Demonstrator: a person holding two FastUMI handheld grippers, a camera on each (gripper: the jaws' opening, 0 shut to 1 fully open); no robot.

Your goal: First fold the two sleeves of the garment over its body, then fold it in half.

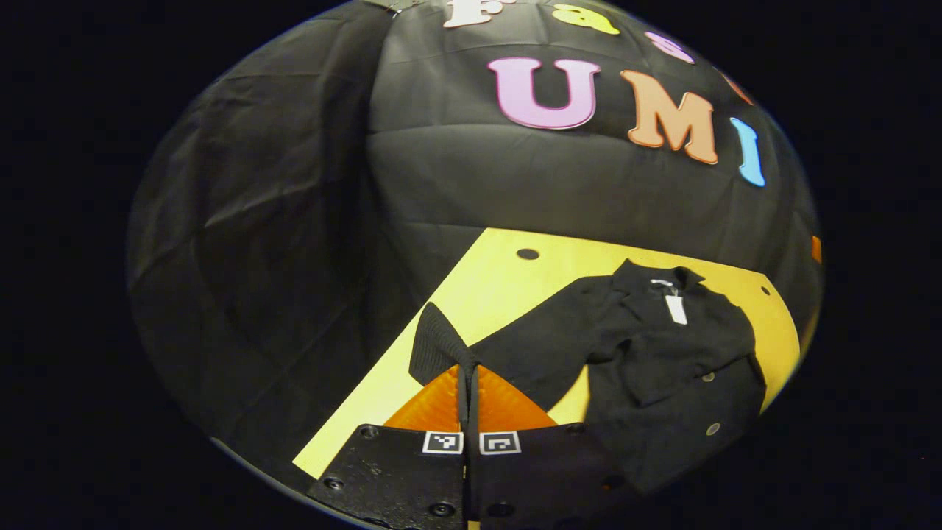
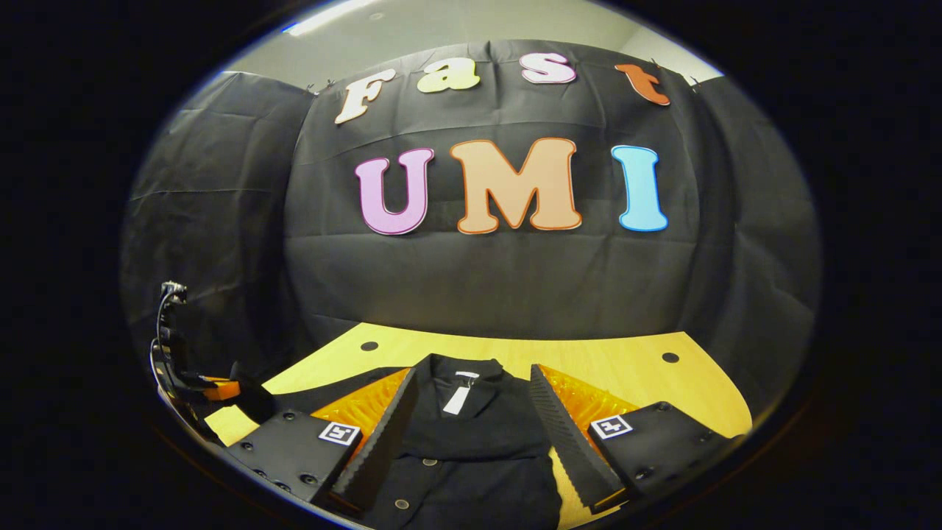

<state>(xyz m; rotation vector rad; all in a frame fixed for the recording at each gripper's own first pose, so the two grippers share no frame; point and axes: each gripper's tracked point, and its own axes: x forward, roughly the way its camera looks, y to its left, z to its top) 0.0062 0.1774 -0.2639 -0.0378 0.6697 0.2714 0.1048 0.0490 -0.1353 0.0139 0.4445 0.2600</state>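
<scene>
A black buttoned garment [image 1: 662, 368] lies on the yellow table [image 1: 500, 280], its collar with a white tag at the far side. One sleeve rests folded over the body. The other sleeve stretches out sideways, and its ribbed cuff [image 1: 436, 344] stands raised, with my left gripper [image 1: 468, 375] shut on it. In the right gripper view, the garment [image 2: 471, 449] lies under my right gripper [image 2: 472, 377]. That gripper is open, its fingers spread either side of the collar with nothing between them. The left gripper [image 2: 213, 389] shows at the far left, holding the sleeve end.
The table [image 2: 633, 368] has small round holes near its far corners and ends close to the black cloth wall behind. Bare tabletop lies beyond the collar and to the garment's right. A cable rises behind the left gripper.
</scene>
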